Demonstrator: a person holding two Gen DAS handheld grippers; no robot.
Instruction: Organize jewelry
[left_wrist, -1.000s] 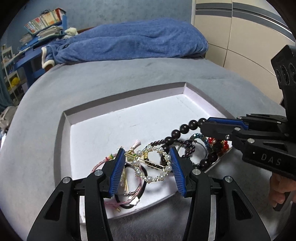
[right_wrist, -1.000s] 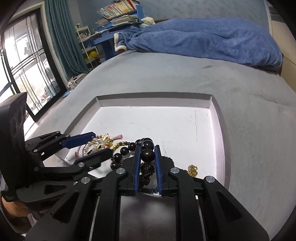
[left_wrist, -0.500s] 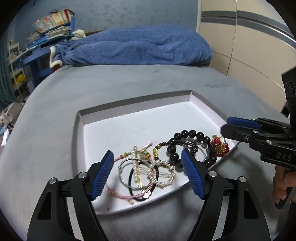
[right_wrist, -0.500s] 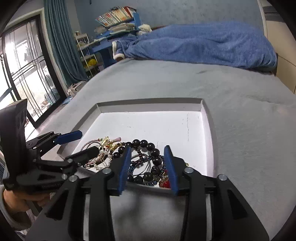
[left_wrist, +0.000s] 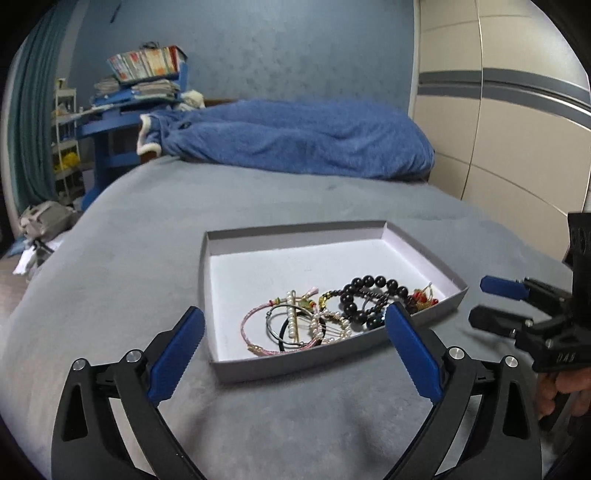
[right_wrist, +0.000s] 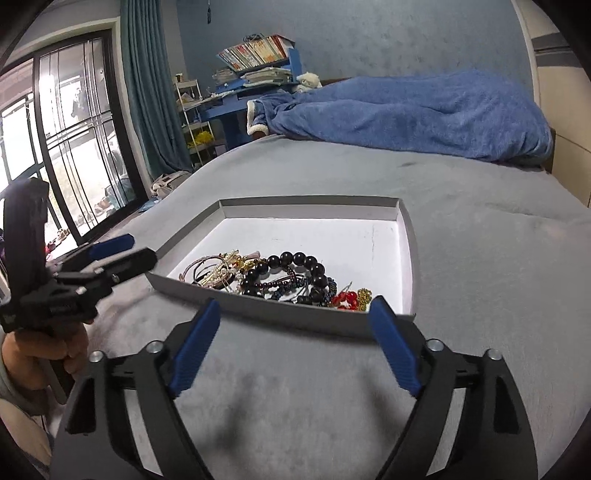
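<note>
A shallow grey tray (left_wrist: 295, 363) (right_wrist: 402, 218) with a white floor lies on the grey bed cover. Jewelry is heaped at its near side: a black bead bracelet (left_wrist: 369, 286) (right_wrist: 295, 260), a pearl bracelet (left_wrist: 332, 325), a pink cord bracelet (left_wrist: 247, 325), a pearl hair clip (left_wrist: 292, 314) and red and gold pieces (left_wrist: 423, 297) (right_wrist: 349, 297). My left gripper (left_wrist: 295, 326) hangs short of the tray's near wall, jaws opening wide, nothing between them. My right gripper (right_wrist: 295, 317) also stands back from the tray, jaws opening and empty. Each gripper shows at the edge of the other's view.
A blue blanket (left_wrist: 295, 144) is bunched at the bed's far end. A blue desk with books (left_wrist: 144, 74) stands far left, a cream wardrobe (left_wrist: 498, 129) on the right, a window with teal curtains (right_wrist: 74, 129) on the left. A hand (right_wrist: 40, 347) holds the left gripper.
Both grippers let go of the jewelry and spread wide: the left released the pearl bracelet, the right the black beads. Both drew back out of the tray; the jewelry now rests in it.
</note>
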